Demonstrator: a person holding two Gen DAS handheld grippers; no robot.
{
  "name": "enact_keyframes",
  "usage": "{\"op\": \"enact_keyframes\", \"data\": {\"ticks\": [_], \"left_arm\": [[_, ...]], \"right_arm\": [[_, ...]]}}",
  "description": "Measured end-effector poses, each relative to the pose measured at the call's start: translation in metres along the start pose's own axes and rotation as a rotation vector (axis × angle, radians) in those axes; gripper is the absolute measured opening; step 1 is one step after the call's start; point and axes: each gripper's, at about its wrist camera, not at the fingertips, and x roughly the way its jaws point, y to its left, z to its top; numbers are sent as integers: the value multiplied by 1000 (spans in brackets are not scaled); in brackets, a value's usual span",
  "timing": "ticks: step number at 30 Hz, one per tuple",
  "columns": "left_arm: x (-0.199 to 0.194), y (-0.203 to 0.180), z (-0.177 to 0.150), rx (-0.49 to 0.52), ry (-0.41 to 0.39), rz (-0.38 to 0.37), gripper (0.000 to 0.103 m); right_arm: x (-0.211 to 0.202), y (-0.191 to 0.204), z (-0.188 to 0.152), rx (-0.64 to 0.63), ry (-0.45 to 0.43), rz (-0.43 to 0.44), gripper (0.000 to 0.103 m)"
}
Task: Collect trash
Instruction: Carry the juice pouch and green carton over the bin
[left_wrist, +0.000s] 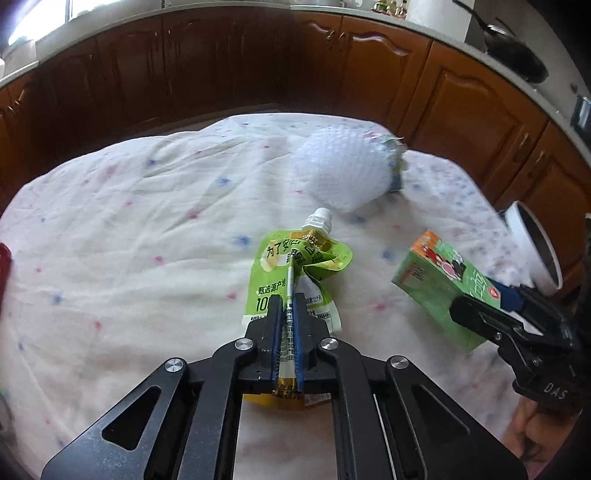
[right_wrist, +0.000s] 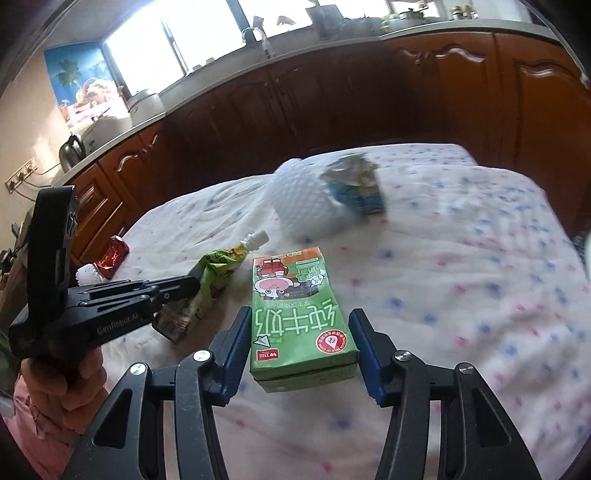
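Observation:
A green spouted drink pouch (left_wrist: 295, 258) lies crumpled on the white dotted tablecloth (left_wrist: 129, 221). My left gripper (left_wrist: 287, 310) is shut on its lower half, the blue pads pinching the foil flat. In the right wrist view the same pouch (right_wrist: 218, 269) sticks out of the left gripper (right_wrist: 192, 291). A green milk carton (right_wrist: 295, 314) sits lengthwise between the fingers of my right gripper (right_wrist: 301, 343), and both blue pads press on its sides. It stays sharp while the background blurs. From the left wrist, the carton (left_wrist: 432, 277) juts out of the right gripper (left_wrist: 487, 306).
A white foam net (left_wrist: 343, 170) lies at the far side with a small blue carton (right_wrist: 358, 192) against it. A red wrapper (right_wrist: 112, 258) rests near the left edge. A white round container (left_wrist: 532, 247) stands off the table's right side. Brown cabinets (left_wrist: 221, 66) run behind.

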Motion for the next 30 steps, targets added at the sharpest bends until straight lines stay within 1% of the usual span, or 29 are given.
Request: {"op": "enact_keyframes", "data": {"ticks": [6,11,16,25,30], "left_arm": [[-18,-37,-8,19,-30,-74,3],[-31,-82,-8,59,-62,-137,3],[-30,-126,-5,100,-54,-187,3],[-26,-206,0,200,-49,-245,3],[-22,-234,6,237,-47,-259,3]], "right_arm": [[-41,-34,-14,78,-64,-47,53],[-73,-65,-27,157,-126,-94,53],[-103,-96,-37,223,-172,-135,53],[-146,-144,-46,296,-245,-200,53],[-163,-167,-49,329,-274,-231,53]]}}
